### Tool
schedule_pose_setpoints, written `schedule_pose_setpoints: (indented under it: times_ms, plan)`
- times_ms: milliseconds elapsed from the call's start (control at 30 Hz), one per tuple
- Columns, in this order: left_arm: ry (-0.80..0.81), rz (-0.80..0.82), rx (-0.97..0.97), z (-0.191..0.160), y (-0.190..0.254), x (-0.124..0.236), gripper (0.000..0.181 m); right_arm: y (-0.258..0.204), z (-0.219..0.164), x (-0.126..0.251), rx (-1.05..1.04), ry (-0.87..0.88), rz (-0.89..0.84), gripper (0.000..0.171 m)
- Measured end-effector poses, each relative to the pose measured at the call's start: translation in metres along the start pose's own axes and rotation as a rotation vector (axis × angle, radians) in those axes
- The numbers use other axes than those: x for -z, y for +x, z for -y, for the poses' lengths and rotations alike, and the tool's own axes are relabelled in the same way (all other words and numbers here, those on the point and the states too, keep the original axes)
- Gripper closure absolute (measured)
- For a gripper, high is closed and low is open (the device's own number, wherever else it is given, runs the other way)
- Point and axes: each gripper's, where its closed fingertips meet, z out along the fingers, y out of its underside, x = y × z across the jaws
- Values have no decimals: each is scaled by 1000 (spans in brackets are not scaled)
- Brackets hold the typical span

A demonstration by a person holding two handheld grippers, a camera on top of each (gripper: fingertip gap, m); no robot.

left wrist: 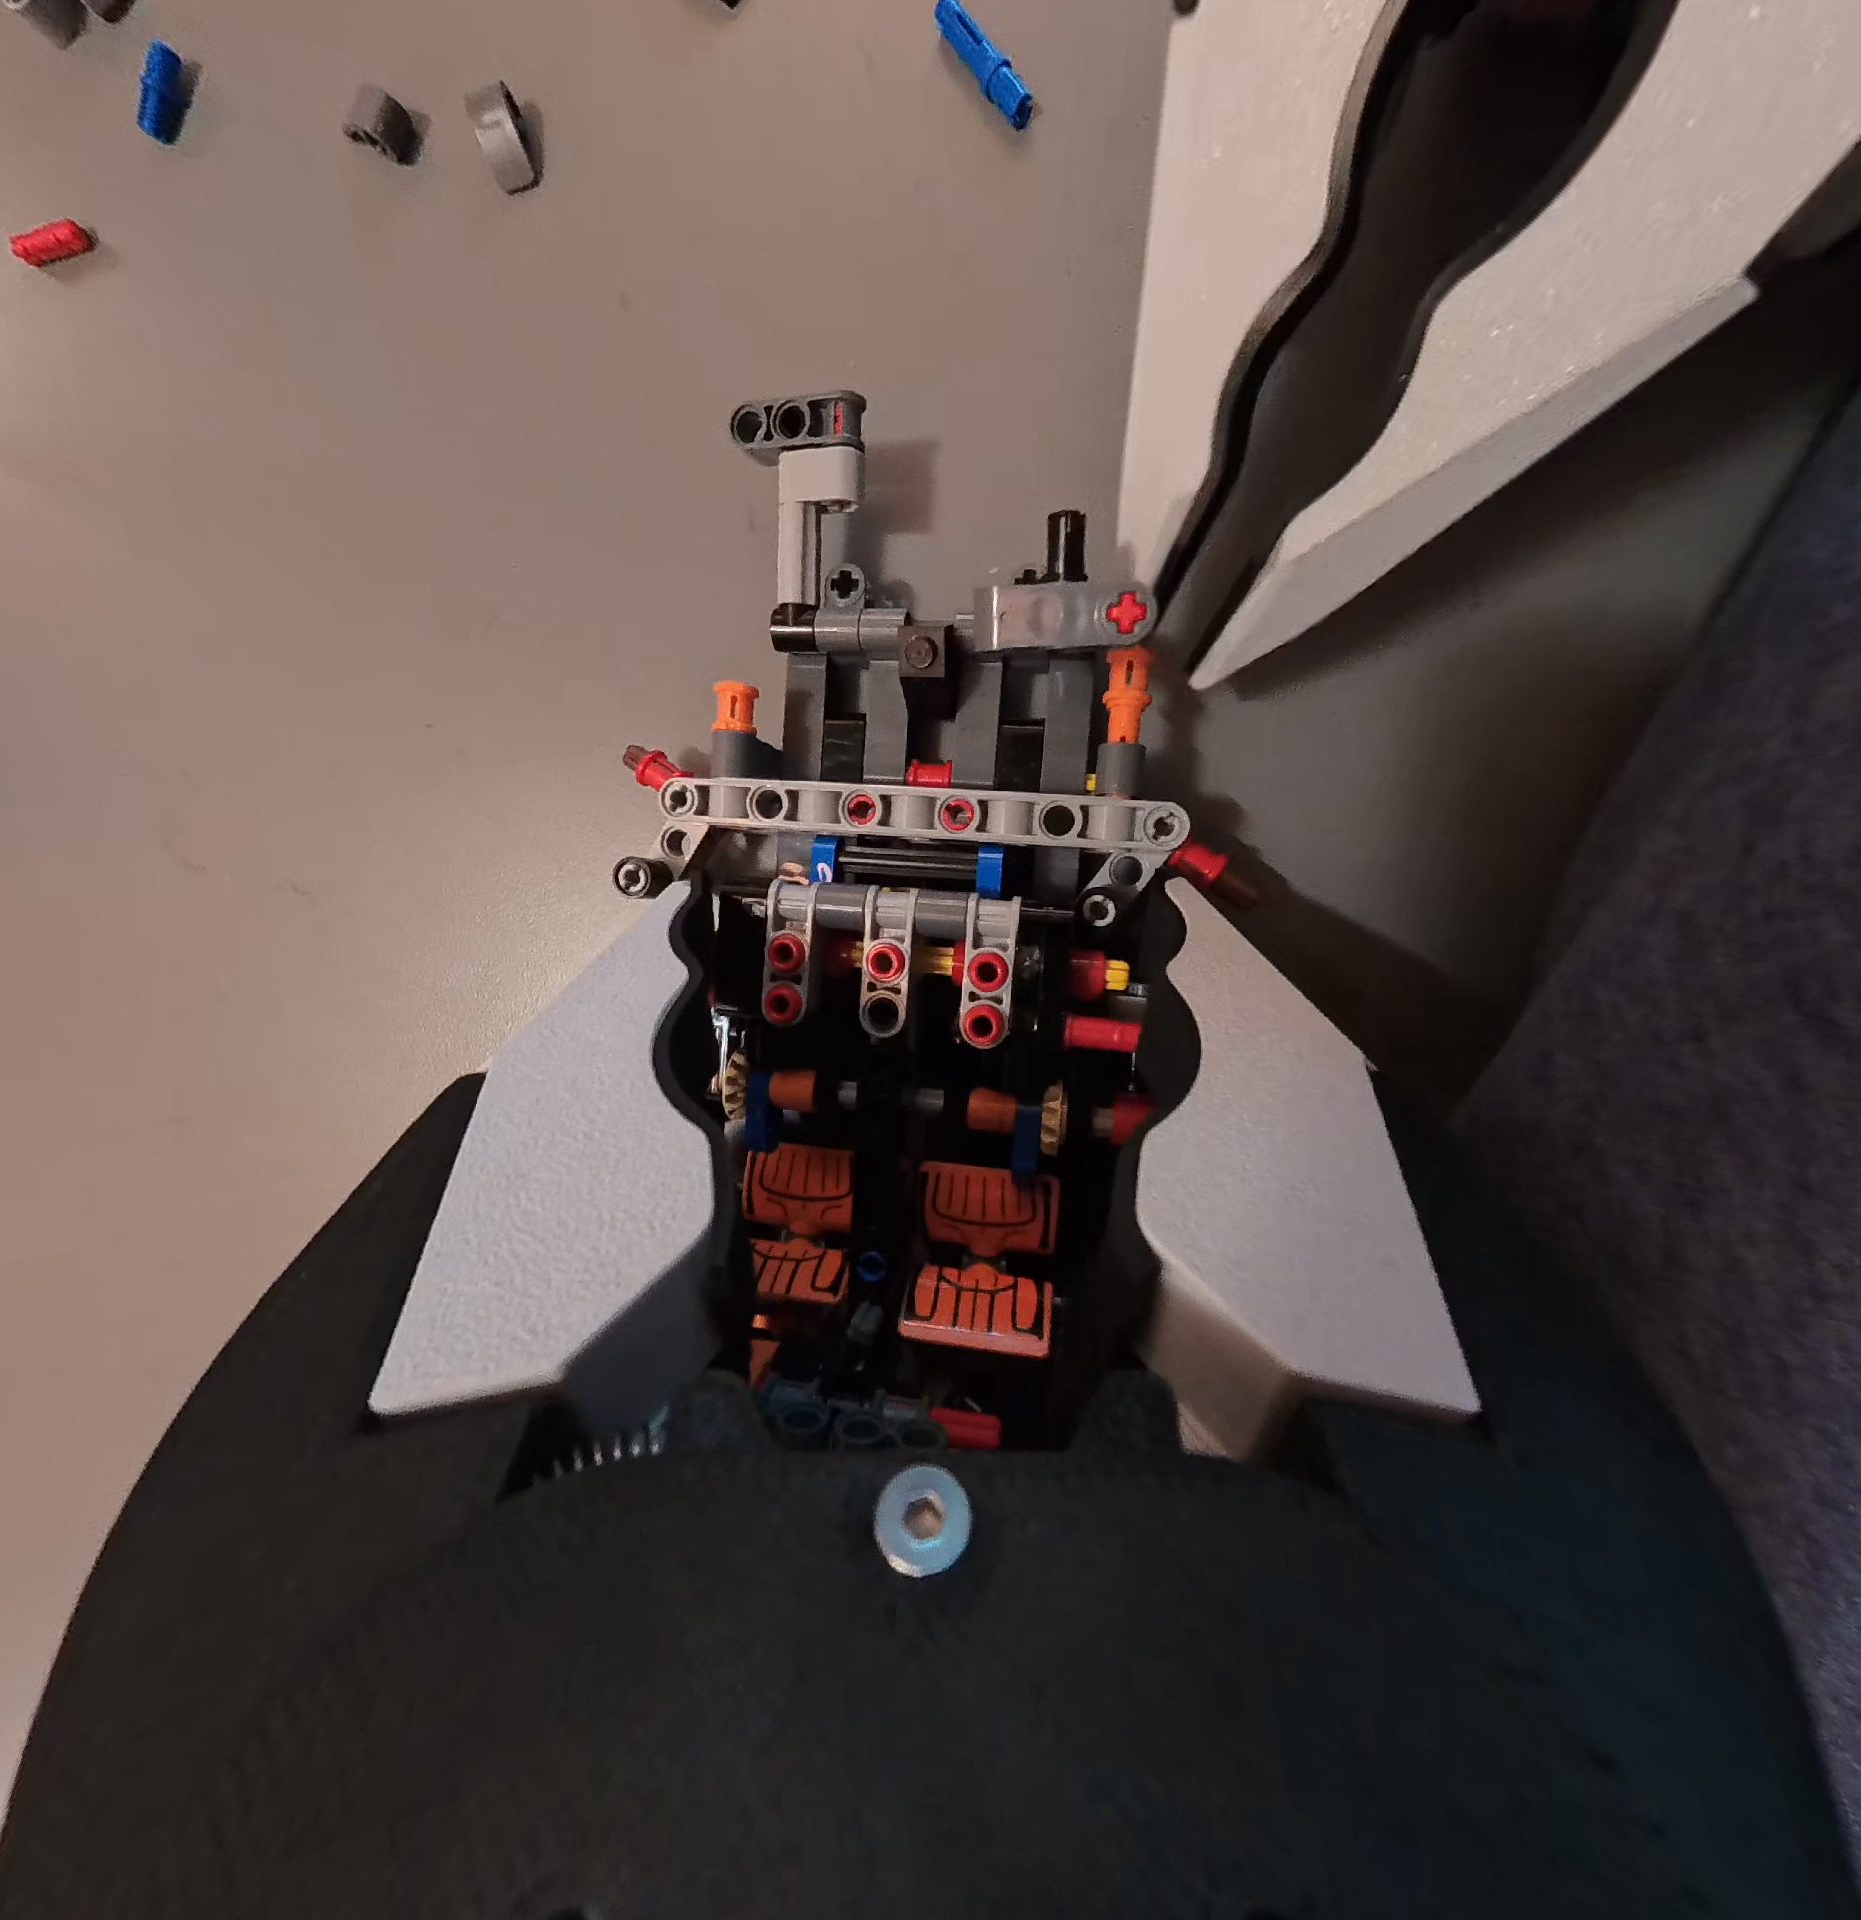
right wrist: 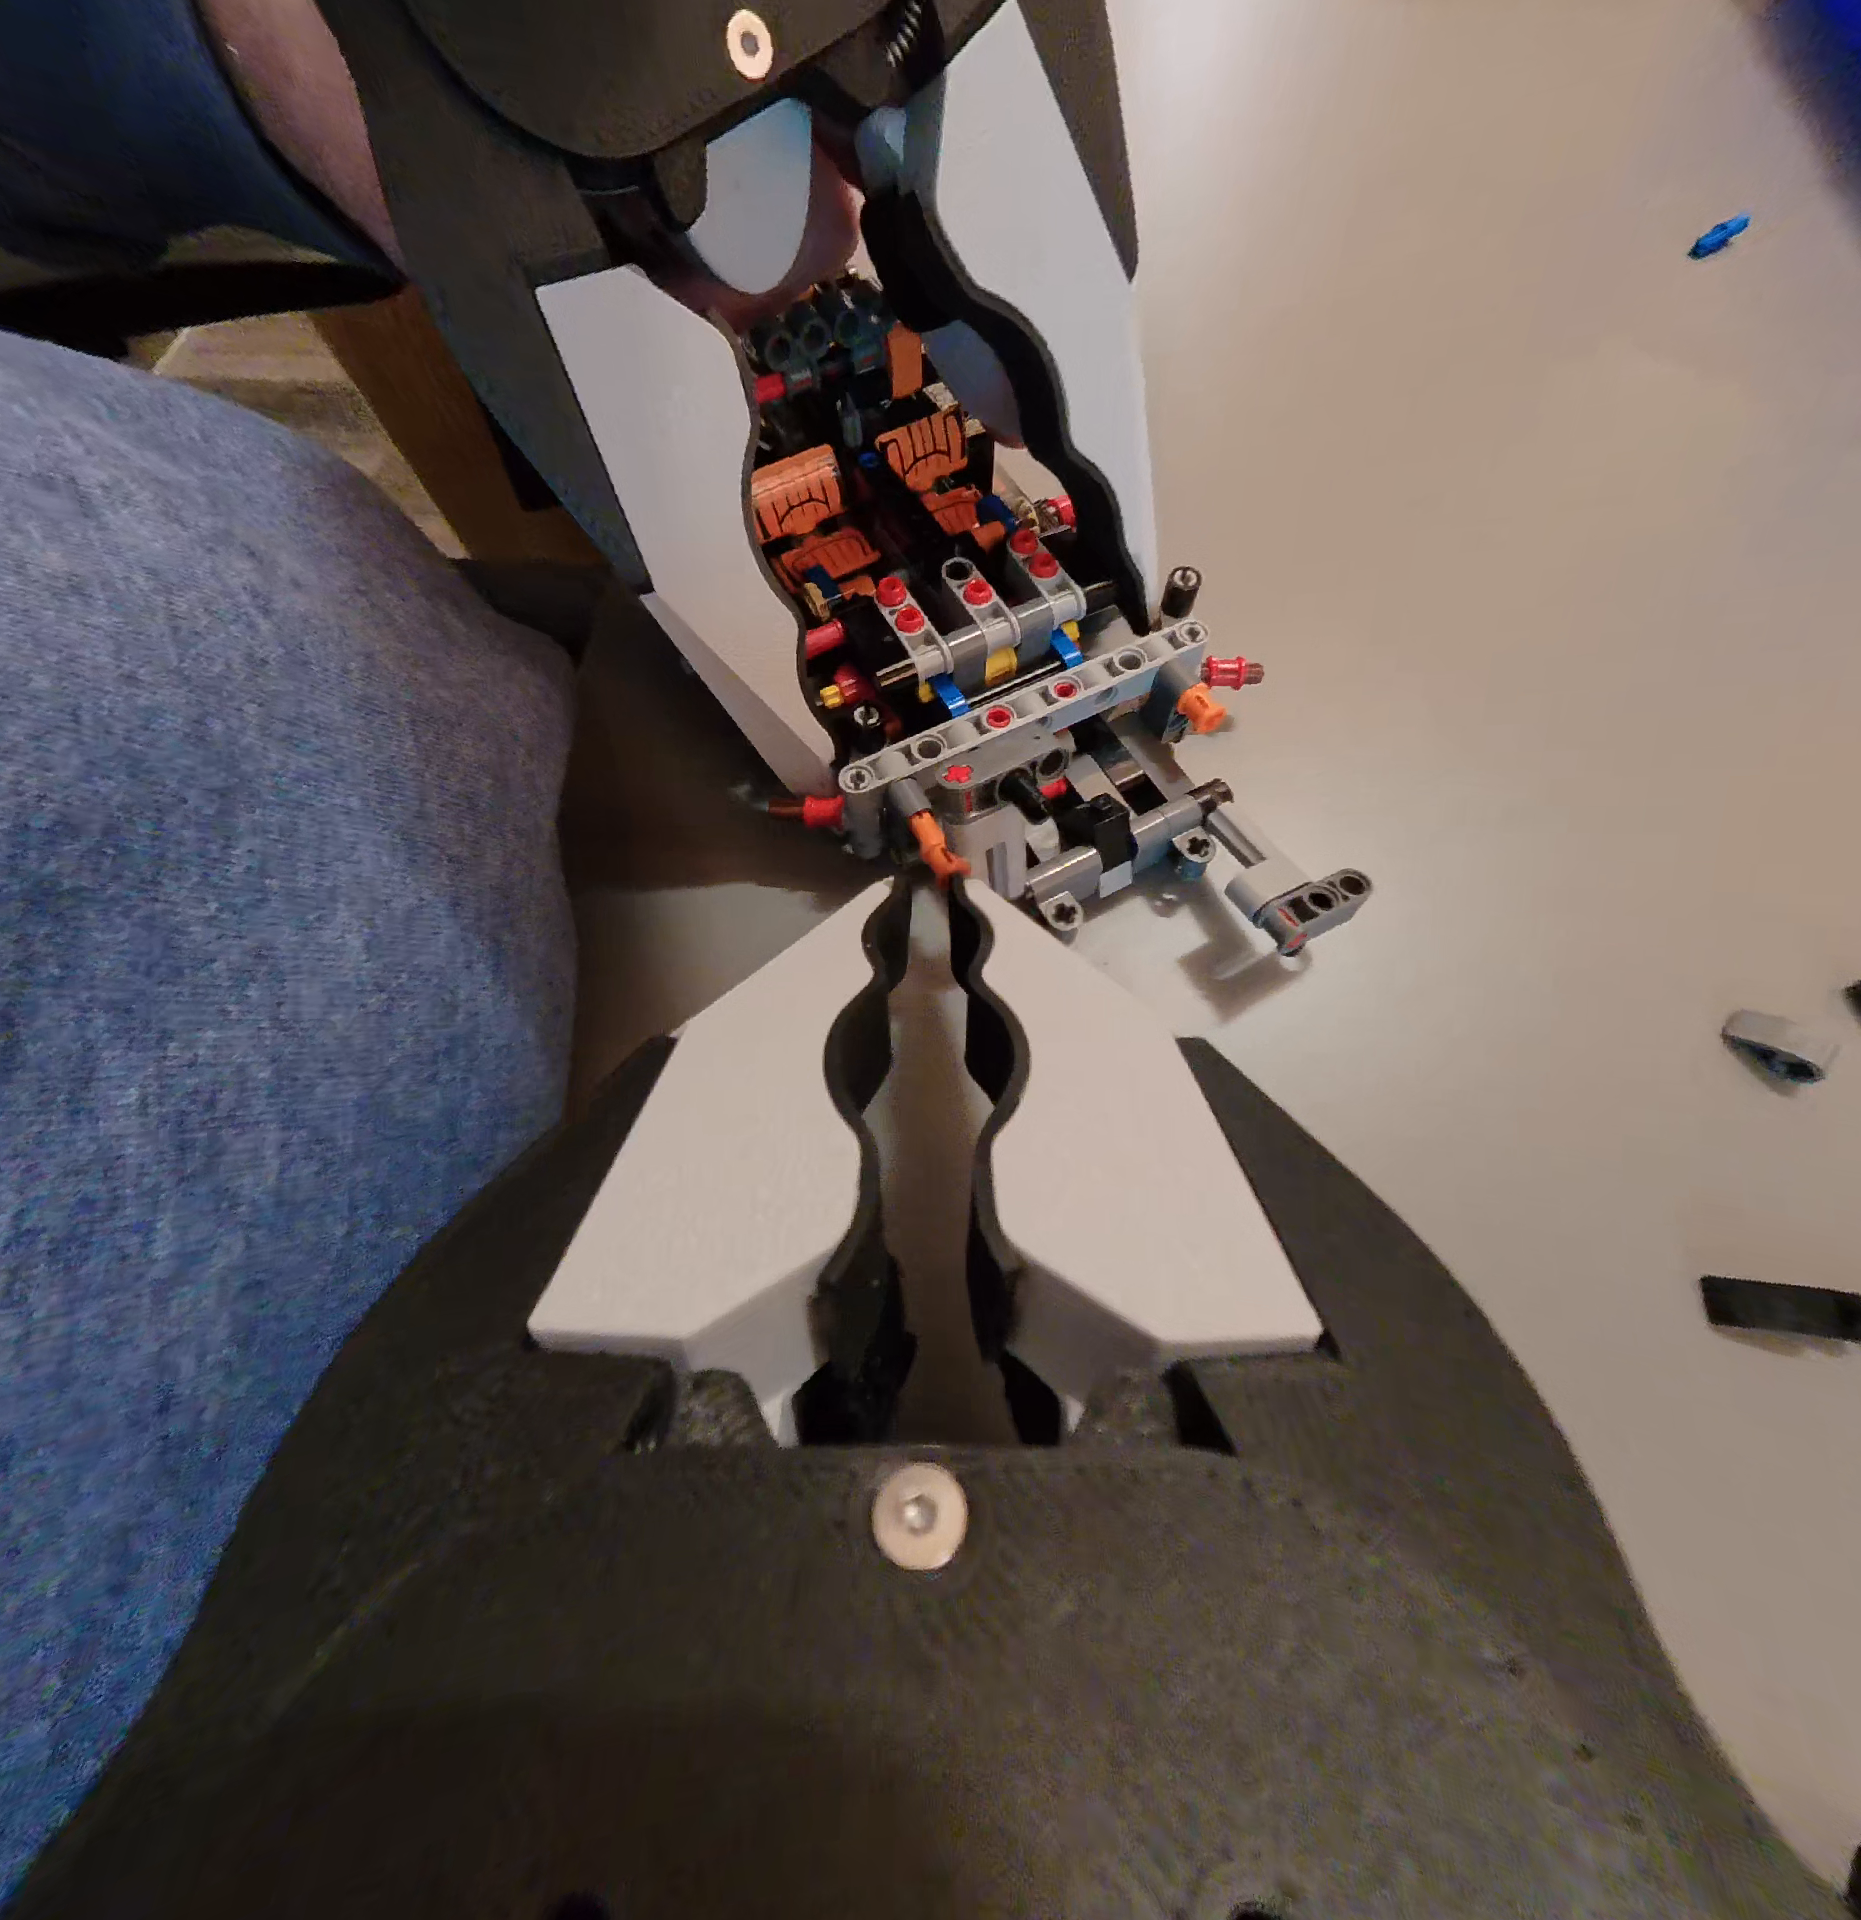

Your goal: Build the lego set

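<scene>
Model (left wrist: pixel 921 935) sits mid-frame, clamped in the left gripper (left wrist: pixel 921 914); right gripper (right wrist: pixel 931 894), jaws narrow and seemingly empty, noses at an orange pin (right wrist: pixel 936 847) on its front corner; next, seating that pin squarely, I judge.

Surface: a smooth, matte, pale grey-beige tabletop (left wrist: pixel 406 582) fills most of both views.
Furniture: a brown wooden piece (right wrist: pixel 427 416) stands below the table edge.
Floor: a pale strip (right wrist: pixel 251 364) beside it.
Light: soft, even, with faint shadows.
</scene>
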Motion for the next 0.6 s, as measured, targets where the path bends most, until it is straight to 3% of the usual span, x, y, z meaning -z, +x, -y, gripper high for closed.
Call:
schedule_pose_setpoints:
  times_ms: [600]
  plan:
    - [12,-6,16,2,2,0,103,2,4,0,48,19,-73,171]
